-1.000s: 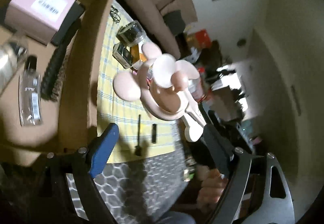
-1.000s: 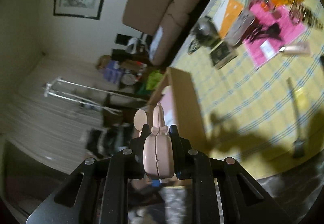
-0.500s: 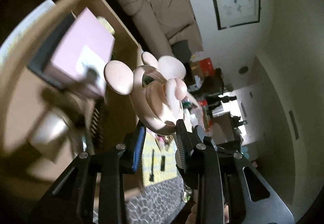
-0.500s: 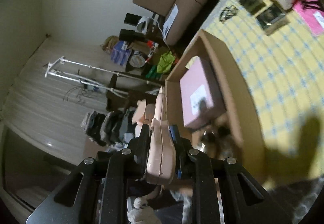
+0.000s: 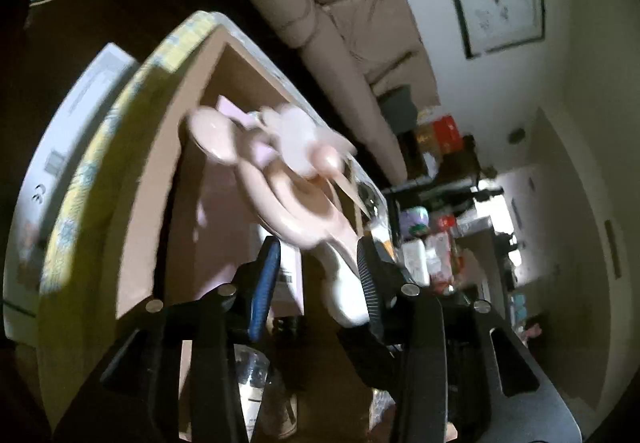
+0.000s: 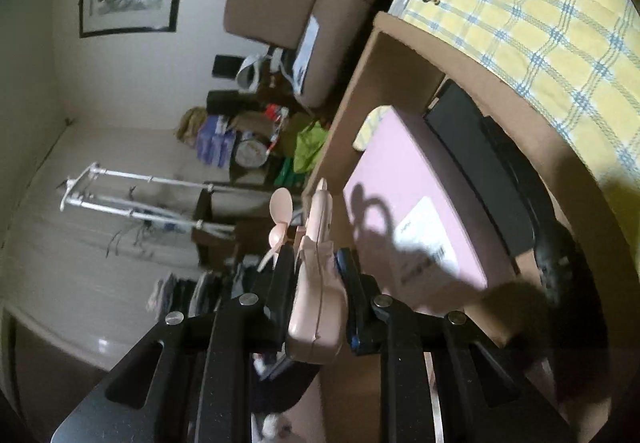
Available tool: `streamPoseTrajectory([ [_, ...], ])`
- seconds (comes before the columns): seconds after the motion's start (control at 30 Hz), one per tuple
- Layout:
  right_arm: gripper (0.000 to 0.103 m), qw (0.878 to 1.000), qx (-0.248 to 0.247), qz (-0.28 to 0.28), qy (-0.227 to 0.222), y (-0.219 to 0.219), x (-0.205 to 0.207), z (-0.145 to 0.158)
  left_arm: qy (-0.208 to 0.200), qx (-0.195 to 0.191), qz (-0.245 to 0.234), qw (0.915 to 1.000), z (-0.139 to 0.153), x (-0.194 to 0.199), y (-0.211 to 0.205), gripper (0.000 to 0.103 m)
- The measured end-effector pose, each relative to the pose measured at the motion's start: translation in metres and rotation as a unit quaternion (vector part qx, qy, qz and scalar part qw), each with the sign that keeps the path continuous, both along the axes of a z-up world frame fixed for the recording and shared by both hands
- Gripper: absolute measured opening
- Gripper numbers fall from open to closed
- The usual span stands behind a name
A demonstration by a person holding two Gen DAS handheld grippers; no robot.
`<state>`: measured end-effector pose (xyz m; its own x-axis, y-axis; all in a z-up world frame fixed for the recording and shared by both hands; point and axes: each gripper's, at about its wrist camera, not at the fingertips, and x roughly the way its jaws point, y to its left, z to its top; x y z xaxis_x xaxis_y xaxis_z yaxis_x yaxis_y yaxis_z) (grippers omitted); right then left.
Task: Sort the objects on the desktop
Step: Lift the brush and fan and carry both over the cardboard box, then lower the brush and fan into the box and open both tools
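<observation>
The task's thing here is a small pink handheld fan (image 5: pixel 296 179) with round mouse ears, and it hangs in the air just above the open cardboard box (image 6: pixel 404 55), over the pink carton (image 6: pixel 416 219) that lies inside that box. The right gripper (image 6: pixel 316 283) is clamped on the fan's handle, its jaws close together with the handle pressed between them. The left gripper (image 5: pixel 316 275) reaches toward the same handle; its jaws have just been opening and now stand apart, one finger (image 5: pixel 368 283) touching or nearly touching the handle's side, the blue pad across from it clear, so it looks like no real grip. The fan is probably light, hollow, stiff plastic with a smooth, slightly slippery shell. Its thin blades and protruding ears look like the fragile parts, likely to bend or snap under a squeeze. The thick handle seems the sound place to hold, as the right gripper does, low enough that the head does not tip. A black flat thing (image 6: pixel 480 171) lies beside the pink carton in the box.
</observation>
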<state>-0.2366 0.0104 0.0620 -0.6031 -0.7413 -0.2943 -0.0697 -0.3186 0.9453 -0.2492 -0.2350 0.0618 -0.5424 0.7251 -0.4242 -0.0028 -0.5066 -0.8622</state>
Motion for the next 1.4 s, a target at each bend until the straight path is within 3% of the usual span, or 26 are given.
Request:
streamPoseTrajectory([
  [0.1,0.028,0.999,0.033,-0.013,0.001,-0.001,-0.008,-0.002,0.008,-0.017,-0.025,0.9995,0.007,0.004,0.008,0.055],
  [0.2,0.041,0.992,0.129,-0.010,-0.011,0.000,-0.013,0.004,0.021,-0.029,-0.030,0.9989,0.020,0.015,0.011,0.059],
  [0.27,0.060,0.987,0.160,0.022,-0.022,-0.006,-0.015,0.003,0.027,-0.051,-0.028,0.9979,0.025,0.021,0.012,0.059],
  [0.3,0.060,0.983,0.179,0.033,-0.027,-0.009,-0.015,0.005,0.026,-0.061,-0.025,0.9975,0.028,0.025,0.010,0.059],
  [0.5,0.071,0.946,0.314,0.077,0.016,-0.019,-0.001,0.041,0.021,-0.035,0.006,0.9991,0.030,0.034,-0.015,0.060],
  [0.57,0.085,0.932,0.349,0.091,0.033,-0.022,0.003,0.051,0.022,-0.032,0.011,0.9992,0.029,0.039,-0.020,0.061],
  [0.67,0.086,0.917,0.376,0.132,0.021,-0.029,-0.004,0.049,0.021,-0.033,0.022,0.9990,0.026,0.053,-0.023,0.066],
  [0.8,0.086,0.901,0.408,0.144,-0.003,-0.036,-0.018,0.036,0.016,-0.035,0.030,0.9988,0.024,0.052,-0.027,0.066],
  [1.07,0.100,0.860,0.483,0.164,-0.003,-0.072,-0.046,0.027,0.009,-0.015,0.057,0.9982,0.019,0.045,-0.049,0.066],
  [1.2,0.096,0.866,0.464,0.187,-0.006,-0.087,-0.045,0.023,0.002,-0.014,0.055,0.9984,0.016,0.042,-0.044,0.066],
  [1.4,0.094,0.865,0.459,0.201,-0.002,-0.096,-0.040,0.025,-0.002,-0.011,0.059,0.9982,0.013,0.041,-0.044,0.067],
])
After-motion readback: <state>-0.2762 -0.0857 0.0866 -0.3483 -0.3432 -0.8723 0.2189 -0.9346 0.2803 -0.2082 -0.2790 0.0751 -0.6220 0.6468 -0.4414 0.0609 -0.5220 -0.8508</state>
